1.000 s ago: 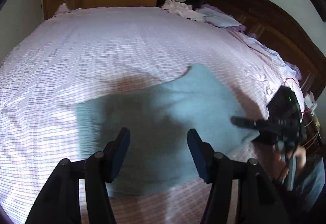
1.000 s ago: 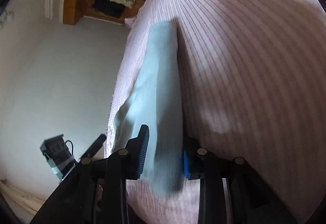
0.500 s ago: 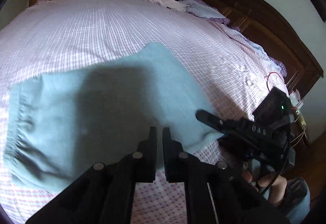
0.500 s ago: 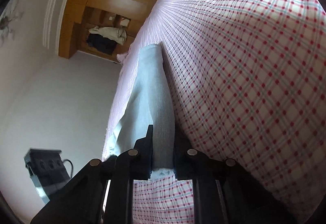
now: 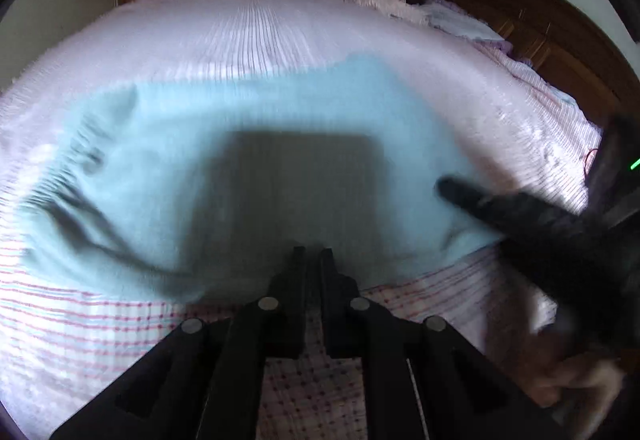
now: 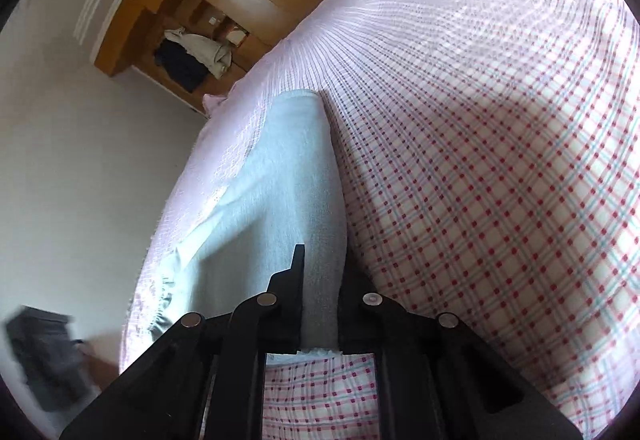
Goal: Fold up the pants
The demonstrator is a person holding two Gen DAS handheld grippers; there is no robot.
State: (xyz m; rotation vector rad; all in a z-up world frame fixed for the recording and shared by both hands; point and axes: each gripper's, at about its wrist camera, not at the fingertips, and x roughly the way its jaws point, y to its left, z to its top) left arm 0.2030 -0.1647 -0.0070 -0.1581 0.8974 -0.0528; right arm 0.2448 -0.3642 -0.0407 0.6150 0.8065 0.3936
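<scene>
the light blue pants [image 5: 248, 144] lie spread flat across the near edge of the bed [image 5: 280, 28], on its pink checked sheet, waistband bunched toward the left in the left wrist view. the left tongs [image 5: 311, 254] are clenched at the near hem of the cloth; whether they really pinch fabric is hard to tell, since the tips sit right on the edge in shadow. the right tongs [image 6: 320, 272] are clenched on a fold of the pants, cloth running between the blades. the risk from here, as i judge it: if the left tongs caught only a thin lip or nothing, lifting both ends would raise one side alone and drag the pants askew, or pull up the sheet with them, spoiling the fold line
</scene>
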